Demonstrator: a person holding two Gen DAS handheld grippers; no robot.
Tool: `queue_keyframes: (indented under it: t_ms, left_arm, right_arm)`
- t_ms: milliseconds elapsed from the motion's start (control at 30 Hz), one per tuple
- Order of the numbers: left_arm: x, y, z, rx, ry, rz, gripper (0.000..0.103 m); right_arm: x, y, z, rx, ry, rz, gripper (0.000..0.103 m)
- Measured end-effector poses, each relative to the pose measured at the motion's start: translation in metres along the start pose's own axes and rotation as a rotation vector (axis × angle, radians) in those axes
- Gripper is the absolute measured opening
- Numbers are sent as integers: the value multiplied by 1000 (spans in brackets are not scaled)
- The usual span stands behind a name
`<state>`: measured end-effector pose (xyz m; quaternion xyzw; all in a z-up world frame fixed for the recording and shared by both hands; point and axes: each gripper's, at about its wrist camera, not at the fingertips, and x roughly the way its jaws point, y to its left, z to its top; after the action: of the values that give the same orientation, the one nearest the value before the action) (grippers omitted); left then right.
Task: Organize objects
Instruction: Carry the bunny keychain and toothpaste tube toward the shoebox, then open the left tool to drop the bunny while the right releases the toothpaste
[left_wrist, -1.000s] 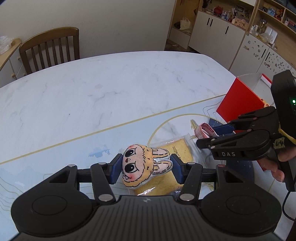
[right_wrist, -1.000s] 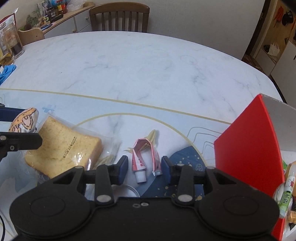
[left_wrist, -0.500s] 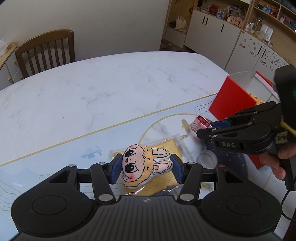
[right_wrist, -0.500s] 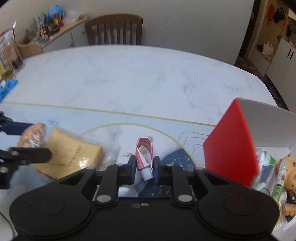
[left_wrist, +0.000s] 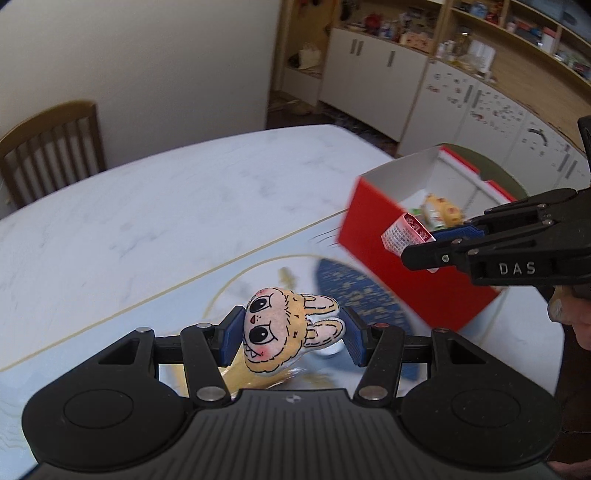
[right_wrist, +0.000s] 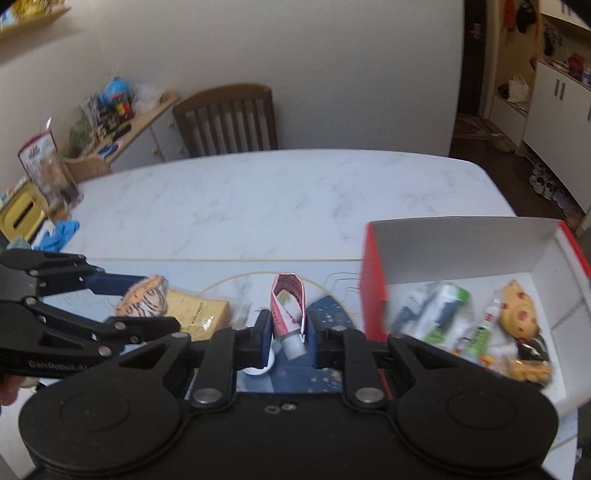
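Note:
My left gripper (left_wrist: 291, 336) is shut on a plush bunny head (left_wrist: 284, 332) with big black eyes, held above the table. My right gripper (right_wrist: 288, 332) is shut on a folded pink toothpaste tube (right_wrist: 288, 314), also lifted. In the left wrist view the right gripper (left_wrist: 439, 243) holds the tube (left_wrist: 404, 234) at the near edge of the red box (left_wrist: 406, 280). The box (right_wrist: 373, 288) stands at the right and holds several small items (right_wrist: 480, 325). A wrapped bread slice (right_wrist: 199, 312) lies on the table below the bunny (right_wrist: 146, 302).
A small white round lid (right_wrist: 258, 365) lies on the blue patterned mat (right_wrist: 325, 310) under the right gripper. A wooden chair (right_wrist: 229, 122) stands at the table's far side. A glass jar (right_wrist: 55, 177) and blue cloth (right_wrist: 59, 232) sit at the far left edge.
The right gripper closed on the toothpaste tube and lifted it toward the red box. The left gripper rose with the bunny and swung toward the box.

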<state>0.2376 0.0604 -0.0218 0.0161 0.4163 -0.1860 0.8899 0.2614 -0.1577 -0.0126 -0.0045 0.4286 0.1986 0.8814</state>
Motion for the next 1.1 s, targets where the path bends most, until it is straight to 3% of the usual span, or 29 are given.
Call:
queue_keyframes:
  t_ms: [567, 767, 1100]
  left_arm:
    - [36, -138, 49, 164, -29, -90, 55]
    - [71, -179, 68, 170, 3, -105, 55]
    - [137, -230, 85, 212, 85, -55, 55]
  right_arm:
    - [-55, -130, -24, 107, -52, -132, 19]
    - [-51, -181, -30, 169, -25, -158, 19]
    - [-21, -232, -34, 221, 22, -196, 19]
